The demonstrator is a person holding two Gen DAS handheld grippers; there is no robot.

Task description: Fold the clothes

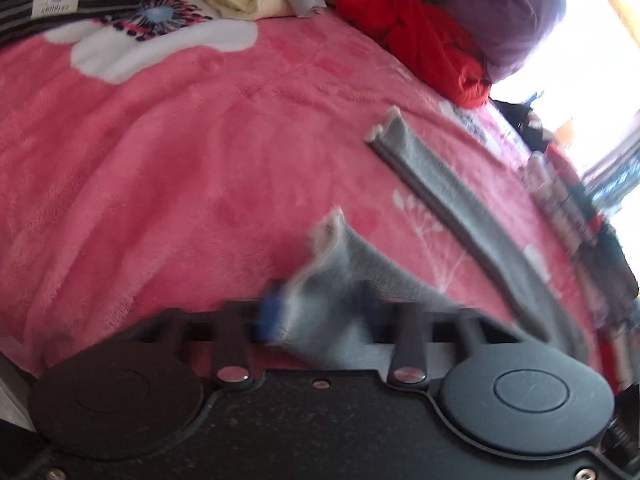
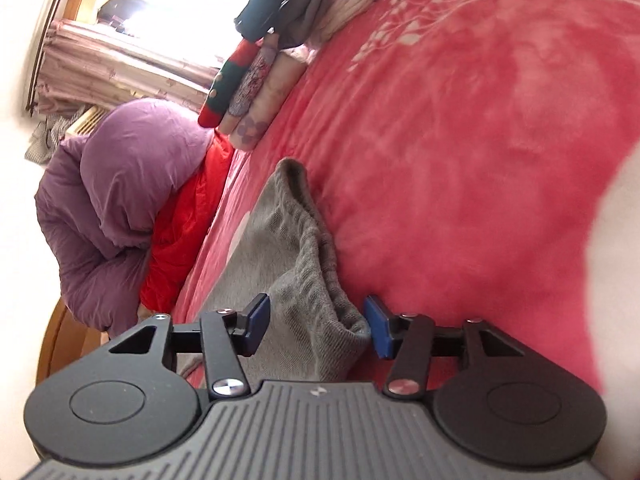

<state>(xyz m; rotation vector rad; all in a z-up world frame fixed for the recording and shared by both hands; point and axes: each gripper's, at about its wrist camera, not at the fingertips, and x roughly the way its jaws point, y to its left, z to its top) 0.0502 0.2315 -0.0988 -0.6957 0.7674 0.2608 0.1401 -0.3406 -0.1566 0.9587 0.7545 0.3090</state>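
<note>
the grey knit garment (image 1: pixel 460 200) lies on the pink blanket (image 1: pixel 180 180) of the bed, stretched in a long band, with one end lifted toward the left wrist camera. the left hand-held gripper (image 1: pixel 316 316) is clenched on that raised end; the picture is blurred there, but grey cloth clearly bunches up out of the nearly closed jaws. in the right wrist view the right hand-held gripper (image 2: pixel 316 330) is released: its blue pads (image 2: pixel 380 330) stand apart with the garment's ribbed edge between them, not visibly pinched.

the step in hand looks like taking both ends before carrying one across for a fold. to do it well, the right jaws should close fully on the ribbed edge, catching both layers, before anything is lifted. then both ends should rise together, keeping the band taut and level so it does not twist, and land edge on edge. a piled red garment (image 1: pixel 420 40) and purple bedding (image 1: pixel 480 8) lie beyond, well apart.
</note>
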